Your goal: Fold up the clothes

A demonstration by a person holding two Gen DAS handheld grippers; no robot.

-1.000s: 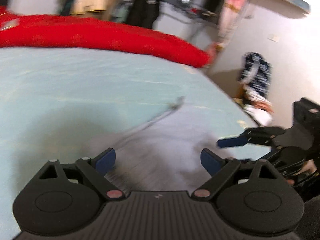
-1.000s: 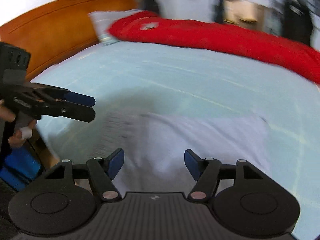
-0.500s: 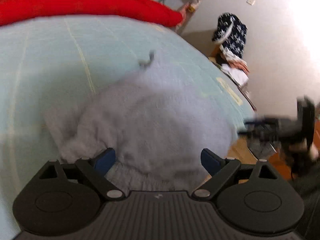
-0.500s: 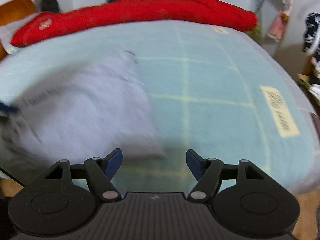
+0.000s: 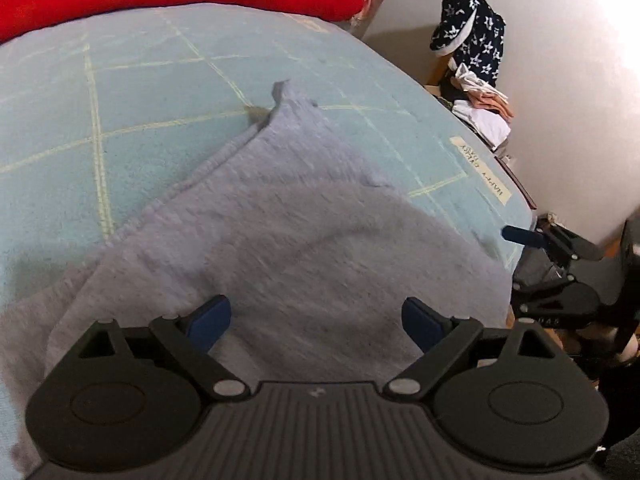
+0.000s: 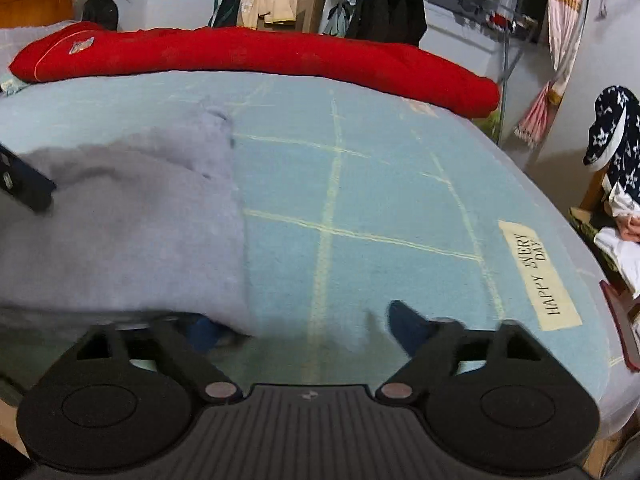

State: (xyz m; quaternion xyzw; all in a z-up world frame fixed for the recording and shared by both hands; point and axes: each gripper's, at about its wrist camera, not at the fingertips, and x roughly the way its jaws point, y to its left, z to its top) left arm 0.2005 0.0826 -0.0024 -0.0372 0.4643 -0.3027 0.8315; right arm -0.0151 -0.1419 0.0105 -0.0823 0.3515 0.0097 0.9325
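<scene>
I find the pale grey knit garment (image 5: 288, 232) lying on the bed, on a light blue blanket crossed by pale yellow lines (image 5: 132, 92). It is doubled over itself, with a layered hem running along its left side in the left wrist view and one corner (image 5: 282, 90) standing up slightly at the far end. Its near portion reaches the bed's near edge and spreads beneath my left claw (image 5: 316, 320).

My left claw stands released: the blue pads (image 5: 210, 322) are wide apart above the grey cloth and I see nothing pinched between them.

My right claw (image 6: 304, 330) is opening. A fold of the grey garment (image 6: 120, 220) drapes across its left pad, and a small tip of cloth lies just beside the right pad (image 6: 406, 326); I do not see either pad pressing on the fabric. In the left wrist view this claw (image 5: 524, 238) sits at the right edge of the bed.

Outward: a cream label printed "HAPPY EVERY DAY" (image 6: 538, 274) is sewn on the blanket near its right edge. A long red quilt (image 6: 256, 56) lies along the far side of the bed. A pile of clothing topped by a navy star-patterned garment (image 5: 472, 34) stands by the wall on the right.
</scene>
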